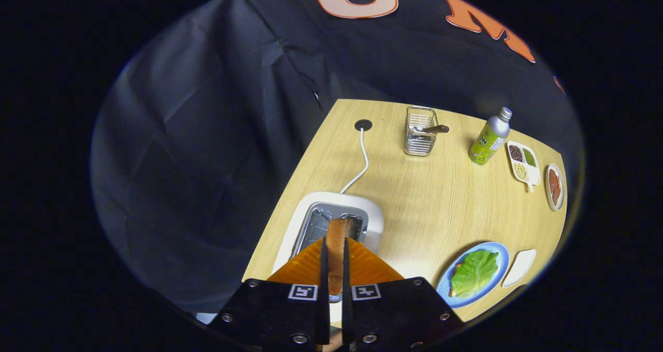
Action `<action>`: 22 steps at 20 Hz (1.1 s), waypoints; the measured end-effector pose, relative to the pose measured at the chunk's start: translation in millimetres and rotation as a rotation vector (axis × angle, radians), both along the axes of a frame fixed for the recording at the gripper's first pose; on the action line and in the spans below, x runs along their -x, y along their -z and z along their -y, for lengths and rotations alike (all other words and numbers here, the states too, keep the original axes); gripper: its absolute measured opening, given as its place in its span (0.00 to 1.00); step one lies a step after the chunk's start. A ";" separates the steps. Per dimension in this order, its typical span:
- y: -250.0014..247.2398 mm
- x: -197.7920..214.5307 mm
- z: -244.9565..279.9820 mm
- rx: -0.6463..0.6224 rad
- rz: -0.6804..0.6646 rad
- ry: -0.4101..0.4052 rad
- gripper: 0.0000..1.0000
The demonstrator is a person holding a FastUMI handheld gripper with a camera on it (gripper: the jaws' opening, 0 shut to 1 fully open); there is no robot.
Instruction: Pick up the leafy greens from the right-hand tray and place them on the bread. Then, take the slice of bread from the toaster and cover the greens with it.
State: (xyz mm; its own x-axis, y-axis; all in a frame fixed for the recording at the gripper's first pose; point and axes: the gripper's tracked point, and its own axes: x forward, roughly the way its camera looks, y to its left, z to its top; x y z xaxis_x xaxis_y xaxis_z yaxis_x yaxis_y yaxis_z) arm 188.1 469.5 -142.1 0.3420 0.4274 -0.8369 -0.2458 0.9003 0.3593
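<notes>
**Claw grips the toast above the toaster**

The claw point(335, 261) is nearly closed, both fingers pressing on the flat faces of the slice of bread point(339, 238), which stands on edge between them. The slice sits right over the toaster point(375, 215), whose open slot point(316, 225) shows just left of it; whether its lower edge is clear of the slot cannot be told.

To the right on the wooden table point(414, 196), the blue plate point(498, 253) carries the leafy greens point(474, 272), laid over the bottom bread point(453, 292), of which only a brown sliver shows at the near edge. The small white tray point(519, 266) just right of the plate lies bare. So the first half looks finished, and the second is underway.

What remains, by my judgement: carry the slice right to the plate and lay it flat over the greens.
</notes>
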 end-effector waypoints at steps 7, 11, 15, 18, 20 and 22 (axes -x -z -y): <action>-51.2 11.8 22.5 -0.156 0.094 -0.004 0.09; -72.2 11.3 52.7 -0.208 0.155 0.039 0.09; -78.0 17.0 89.4 -0.256 0.175 0.062 0.09; -67.0 22.6 118.4 -0.263 0.183 0.089 0.09; -57.4 28.1 135.7 -0.278 0.171 0.099 0.09; -47.2 29.4 154.0 -0.281 0.168 0.108 0.10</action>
